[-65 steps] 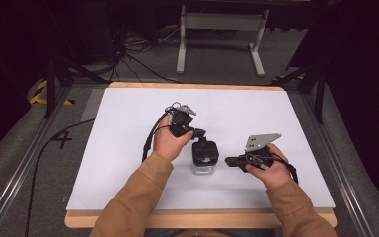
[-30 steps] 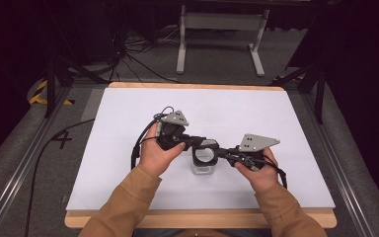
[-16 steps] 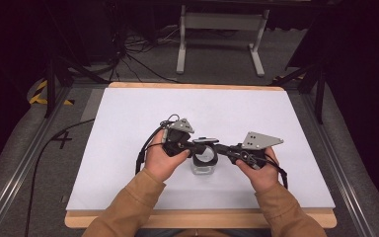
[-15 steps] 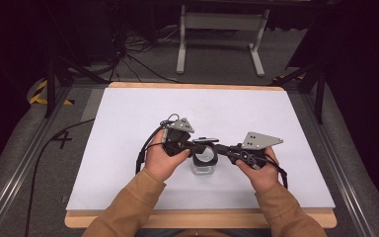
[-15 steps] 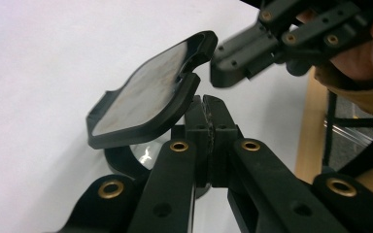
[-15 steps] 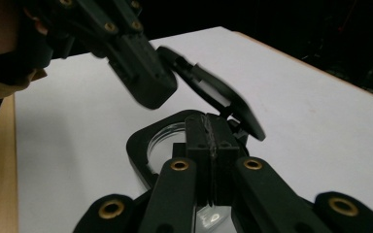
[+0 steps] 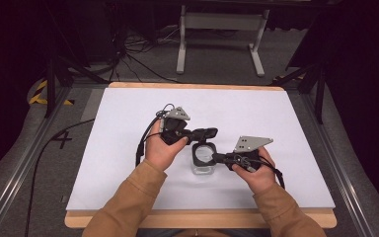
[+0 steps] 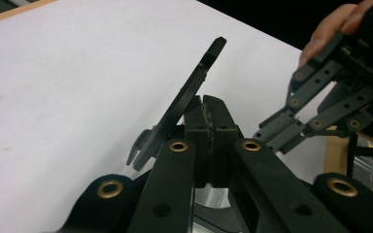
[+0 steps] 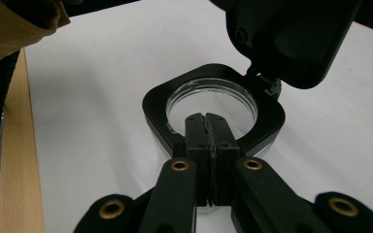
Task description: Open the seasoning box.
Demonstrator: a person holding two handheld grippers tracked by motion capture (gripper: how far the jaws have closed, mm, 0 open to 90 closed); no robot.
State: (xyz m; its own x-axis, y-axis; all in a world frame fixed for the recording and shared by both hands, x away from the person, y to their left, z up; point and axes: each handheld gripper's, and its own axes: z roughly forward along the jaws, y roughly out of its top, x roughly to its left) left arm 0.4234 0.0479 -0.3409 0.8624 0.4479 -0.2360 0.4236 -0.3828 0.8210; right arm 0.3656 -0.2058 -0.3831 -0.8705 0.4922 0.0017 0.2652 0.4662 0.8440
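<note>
A small clear jar with a square black rim stands mid-table. Its hinged black lid is swung up and stands tilted. My left gripper is shut, jaws pressed together, and the lid leans against the outer side of one jaw. My right gripper is shut too, its tips lying over the near edge of the rim. In the left gripper view the right gripper's fingers reach in from the right, just beside my jaws.
The jar stands on a white table top with a wooden front edge. A tan sleeve lies close on the left of the right gripper view. Cables and a metal stand's legs are on the floor beyond the table.
The lid was down on the jar and now stands open against my left gripper. My right gripper moved left from beside the jar onto its rim.
</note>
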